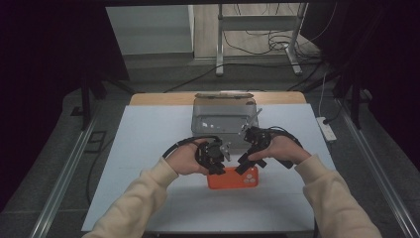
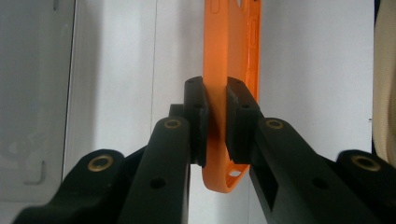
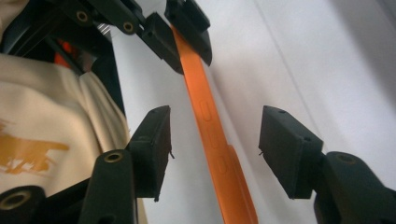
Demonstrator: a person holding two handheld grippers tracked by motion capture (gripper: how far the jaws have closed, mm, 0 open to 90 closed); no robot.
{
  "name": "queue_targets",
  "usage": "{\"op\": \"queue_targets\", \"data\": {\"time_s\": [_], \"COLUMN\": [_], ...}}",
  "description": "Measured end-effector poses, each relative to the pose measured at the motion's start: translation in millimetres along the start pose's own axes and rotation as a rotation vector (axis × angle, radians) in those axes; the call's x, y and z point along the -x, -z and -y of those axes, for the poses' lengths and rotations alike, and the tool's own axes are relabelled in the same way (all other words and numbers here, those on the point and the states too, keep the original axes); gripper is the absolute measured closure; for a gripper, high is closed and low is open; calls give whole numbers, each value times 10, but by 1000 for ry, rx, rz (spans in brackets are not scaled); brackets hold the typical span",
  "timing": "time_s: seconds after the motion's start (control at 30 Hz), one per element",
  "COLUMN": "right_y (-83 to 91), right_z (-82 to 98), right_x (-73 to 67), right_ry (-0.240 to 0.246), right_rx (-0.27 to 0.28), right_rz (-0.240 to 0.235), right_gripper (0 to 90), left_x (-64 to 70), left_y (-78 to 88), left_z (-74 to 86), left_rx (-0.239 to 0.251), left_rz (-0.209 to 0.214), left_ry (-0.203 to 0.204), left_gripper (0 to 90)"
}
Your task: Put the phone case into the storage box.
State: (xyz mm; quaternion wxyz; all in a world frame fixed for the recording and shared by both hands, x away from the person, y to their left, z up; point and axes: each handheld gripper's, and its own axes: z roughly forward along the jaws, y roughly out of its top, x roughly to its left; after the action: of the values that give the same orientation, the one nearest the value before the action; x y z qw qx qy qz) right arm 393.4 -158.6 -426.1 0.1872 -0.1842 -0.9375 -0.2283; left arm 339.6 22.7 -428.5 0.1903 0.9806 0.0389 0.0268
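High view: the orange case (image 1: pixel 233 178) sits low in the middle of the frame on the white table (image 1: pixel 148 148). The left gripper (image 1: pixel 214 166) comes in from the lower left and meets the case's upper left edge. The right gripper (image 1: pixel 246 166) reaches from the right to the case's top edge. A grey tray (image 1: pixel 224 116) lies just above both hands, in the upper middle.

Left gripper view: the case (image 2: pixel 233 46) runs up the middle of the frame, seen edge-on. The left gripper (image 2: pixel 217 116) has its pads pressed on either side of the case's rim, pinching it near the lower end.

Right gripper view: the case (image 3: pixel 210 121) crosses the frame diagonally from upper middle to the bottom. The right gripper (image 3: pixel 215 149) stands spread, one pad on each side of the case and clear of it. At the top, the left gripper (image 3: pixel 184 35) clamps the case's far end. A cream sleeve (image 3: pixel 46 116) takes the left of the frame.
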Motion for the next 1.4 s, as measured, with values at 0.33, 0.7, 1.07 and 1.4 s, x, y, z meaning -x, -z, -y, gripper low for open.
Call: {"op": "queue_targets", "data": {"time_s": [0.33, 0.7, 1.07, 1.4], "right_y": [-107, -151, -93, -29], "right_z": [-73, -108, -74, -30], "right_x": [41, 68, 67, 66], "right_ry": [-14, 0, -1, -26], "right_rx": [-80, -122, -64, -32], "right_rz": [-40, -63, -44, -24], "right_gripper": [574, 770, 812, 812], "left_x": [2, -41, -65, -90], "left_y": [-20, 18, 94, 202], "left_z": [-34, -21, 48, 205], "left_rx": [-7, 20, 118, 213], "left_rz": [2, -15, -65, -158], "left_ry": [-11, 19, 87, 194], "left_gripper": [806, 780, 608, 340]}}
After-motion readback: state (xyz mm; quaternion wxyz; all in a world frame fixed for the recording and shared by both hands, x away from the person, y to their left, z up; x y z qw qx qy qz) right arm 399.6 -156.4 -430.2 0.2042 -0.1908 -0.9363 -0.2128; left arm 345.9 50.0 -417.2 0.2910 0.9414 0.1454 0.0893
